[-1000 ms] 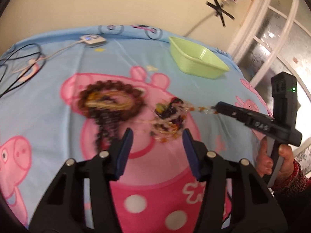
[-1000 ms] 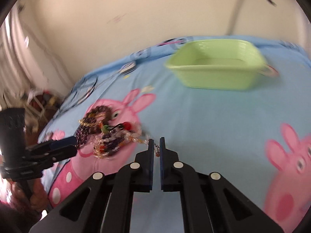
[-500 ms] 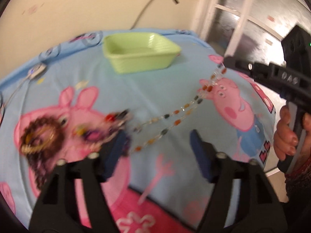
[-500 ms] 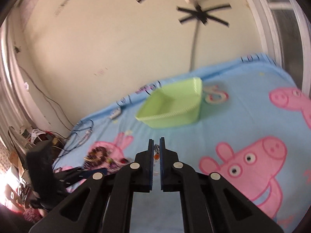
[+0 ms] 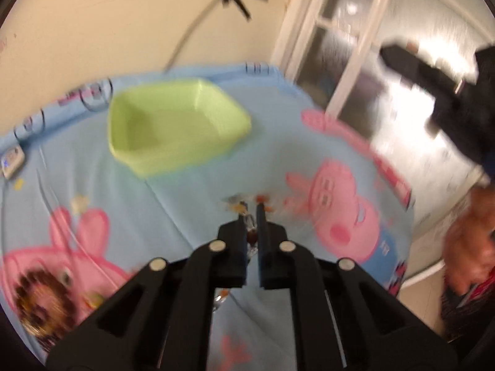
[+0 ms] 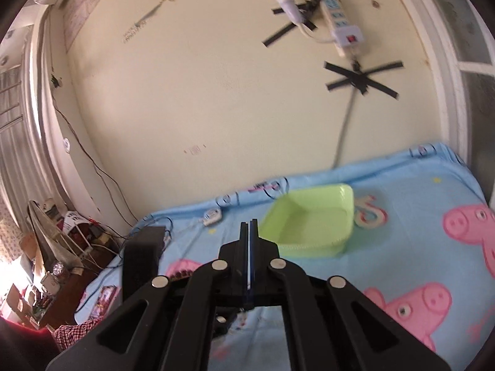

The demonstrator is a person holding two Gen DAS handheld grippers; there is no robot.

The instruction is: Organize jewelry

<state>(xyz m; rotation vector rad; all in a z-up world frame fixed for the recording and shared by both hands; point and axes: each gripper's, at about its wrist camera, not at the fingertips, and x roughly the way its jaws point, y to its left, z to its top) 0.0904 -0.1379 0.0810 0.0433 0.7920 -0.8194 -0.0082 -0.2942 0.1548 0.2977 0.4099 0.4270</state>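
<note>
Above cartoon-pig bedding [image 5: 173, 204], left gripper [image 5: 252, 213] pinches a blurred, seemingly amber-beaded strand [image 5: 251, 234]; right gripper [image 6: 249, 227] looks closed.

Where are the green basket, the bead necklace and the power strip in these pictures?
green basket [image 6: 312, 225]: right wrist view, inner floor.
bead necklace [image 5: 251, 237]: left wrist view, beads between fingers.
power strip [image 6: 340, 21]: right wrist view, white body.

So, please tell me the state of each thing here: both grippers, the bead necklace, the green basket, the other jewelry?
Left gripper: shut on the bead necklace.
Right gripper: shut, nothing visible between its fingers.
Mixed-colour bead necklace: pinched, blurred.
Light green plastic basket: upright, looks empty.
Brown wooden bead bracelet pile: lying on the cartoon pig cloth.
</note>
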